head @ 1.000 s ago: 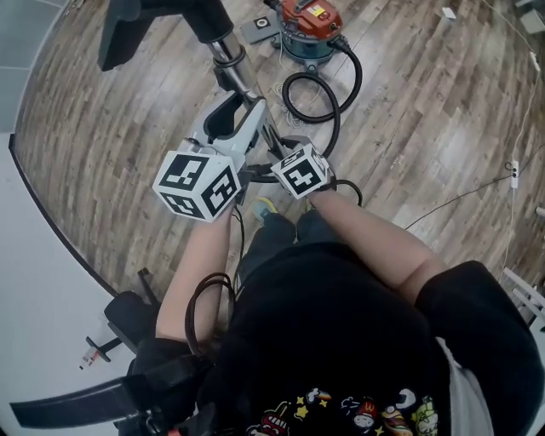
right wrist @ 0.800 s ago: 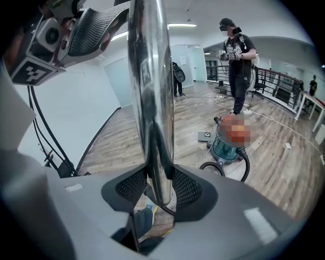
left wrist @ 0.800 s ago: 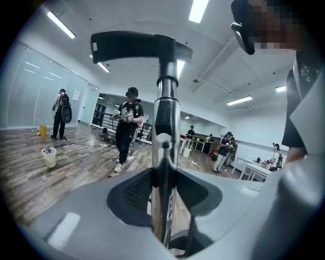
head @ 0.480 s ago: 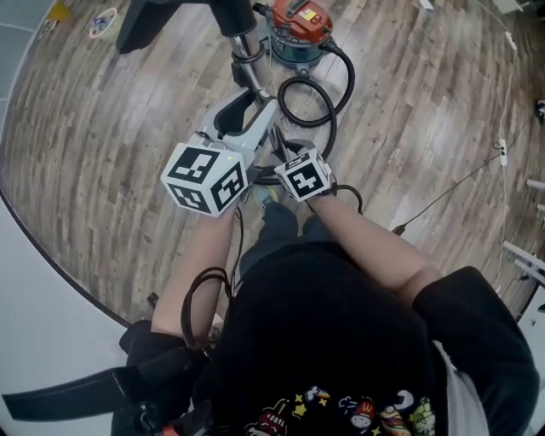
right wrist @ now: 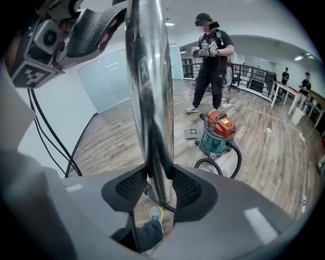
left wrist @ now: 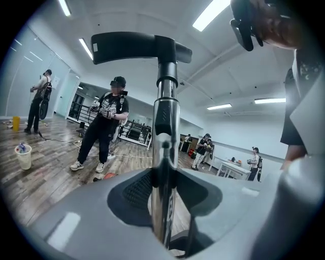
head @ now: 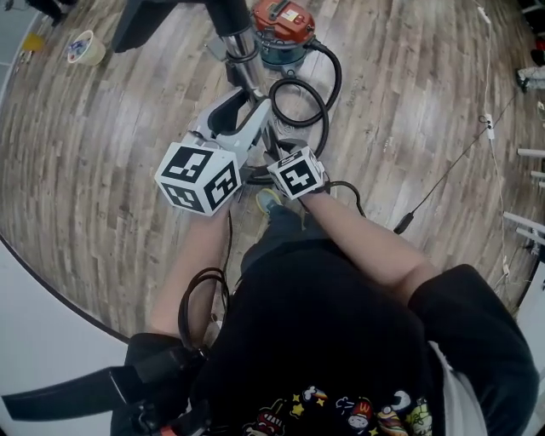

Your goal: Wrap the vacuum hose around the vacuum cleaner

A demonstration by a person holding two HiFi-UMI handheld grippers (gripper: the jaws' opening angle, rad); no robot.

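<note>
The vacuum cleaner (head: 285,30), red on top with a teal drum, stands on the wood floor at the top of the head view. Its black hose (head: 298,102) curls in a loop in front of it. The hose runs into a shiny metal wand (head: 243,60) with a black floor nozzle (head: 162,13) raised at its far end. My left gripper (head: 247,128) is shut on the wand (left wrist: 165,152), with the nozzle (left wrist: 134,45) above it. Lower on the same tube (right wrist: 150,101), my right gripper (head: 281,157) is shut. The vacuum (right wrist: 218,134) and hose loop (right wrist: 221,165) lie beyond it.
A thin cable (head: 443,183) trails over the floor at the right. A paper cup (head: 85,47) sits at the far left. A small dark square (right wrist: 192,133) lies beside the vacuum. People stand around the room (right wrist: 210,61) (left wrist: 104,127). My shoe (head: 268,200) is just below the grippers.
The head view has swung, so the vacuum and hose loop sit a little further left. Both grippers keep their hold on the wand, almost unmoved.
</note>
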